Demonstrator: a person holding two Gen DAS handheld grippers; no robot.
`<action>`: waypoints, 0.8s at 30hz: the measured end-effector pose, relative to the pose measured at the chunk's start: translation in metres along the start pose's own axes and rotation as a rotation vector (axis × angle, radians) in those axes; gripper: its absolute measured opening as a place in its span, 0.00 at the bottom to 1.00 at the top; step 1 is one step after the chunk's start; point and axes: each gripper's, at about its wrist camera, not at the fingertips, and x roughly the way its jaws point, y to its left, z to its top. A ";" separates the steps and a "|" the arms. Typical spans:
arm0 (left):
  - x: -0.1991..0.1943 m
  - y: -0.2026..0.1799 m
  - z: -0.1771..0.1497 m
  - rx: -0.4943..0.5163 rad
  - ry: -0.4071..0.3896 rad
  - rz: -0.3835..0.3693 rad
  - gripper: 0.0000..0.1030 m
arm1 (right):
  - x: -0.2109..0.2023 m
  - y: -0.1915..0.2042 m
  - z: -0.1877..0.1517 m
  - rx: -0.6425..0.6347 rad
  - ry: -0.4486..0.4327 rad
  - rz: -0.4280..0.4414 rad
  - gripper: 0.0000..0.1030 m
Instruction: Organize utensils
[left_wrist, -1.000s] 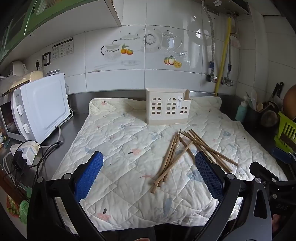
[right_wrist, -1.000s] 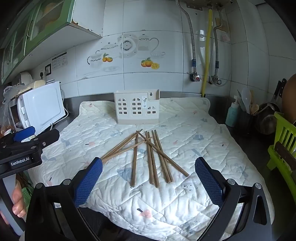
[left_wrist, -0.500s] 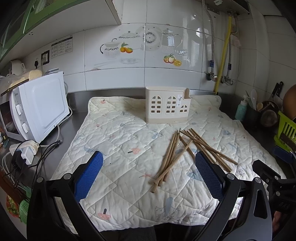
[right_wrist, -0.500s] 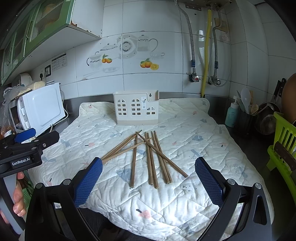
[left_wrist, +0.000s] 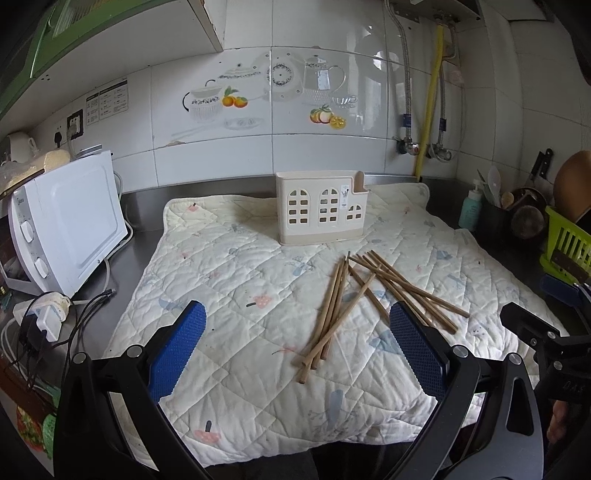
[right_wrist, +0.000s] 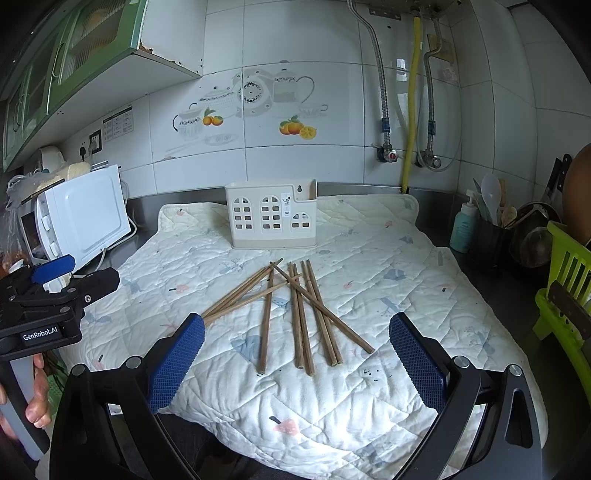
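Observation:
Several brown wooden chopsticks lie loosely crossed on a quilted cream mat. Behind them, near the wall, stands a cream utensil holder with window-shaped cutouts. My left gripper hovers open over the mat's near edge, left of the chopsticks, with nothing between its blue pads. My right gripper is open too, with the chopsticks' near ends lying between its fingers in its wrist view. Each gripper shows at the edge of the other's view.
A white microwave stands at the left with a power strip and cables in front. At the right are a teal bottle, a dark utensil pot and a green rack. A hand grips the left handle.
Both views shift slightly between frames; the grippers have drifted a little while staying open. The chopsticks and holder have not moved.

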 end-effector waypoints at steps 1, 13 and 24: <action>0.001 0.001 -0.001 0.004 0.000 0.006 0.95 | 0.000 0.000 0.000 0.000 0.001 -0.001 0.94; 0.017 0.015 -0.017 0.033 0.033 -0.108 0.95 | 0.009 -0.014 -0.008 0.012 0.017 0.013 0.94; 0.044 0.014 -0.022 0.018 0.057 -0.149 0.94 | 0.027 -0.023 -0.011 0.028 0.040 0.014 0.94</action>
